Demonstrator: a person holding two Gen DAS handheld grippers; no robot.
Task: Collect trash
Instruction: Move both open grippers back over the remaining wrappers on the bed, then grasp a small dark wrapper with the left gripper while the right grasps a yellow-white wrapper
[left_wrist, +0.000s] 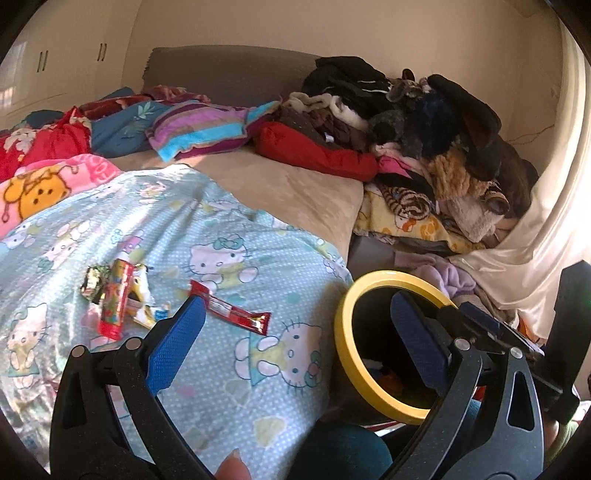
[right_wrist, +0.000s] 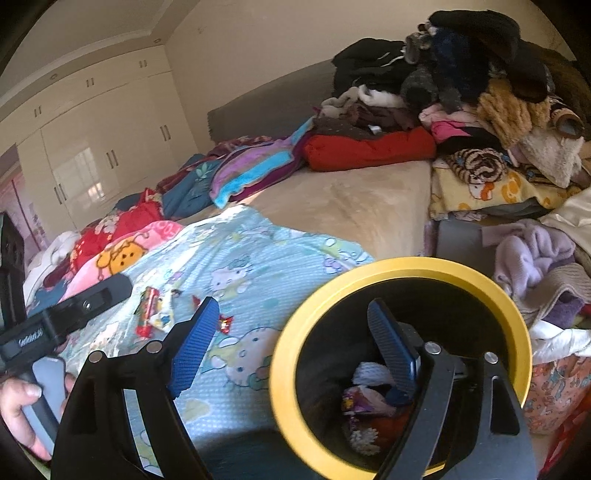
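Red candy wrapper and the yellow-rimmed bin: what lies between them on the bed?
Only bare Hello Kitty blanket lies between the red candy wrapper and the yellow-rimmed bin, clearest in the left wrist view.

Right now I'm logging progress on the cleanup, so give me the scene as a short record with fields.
setting: bed with Hello Kitty blanket
trash left: red wrapper; wrapper cluster
bin: yellow-rimmed bin beside bed, some trash inside
left gripper: open, empty
right gripper: open, empty, one finger over the bin
clutter: clothes pile
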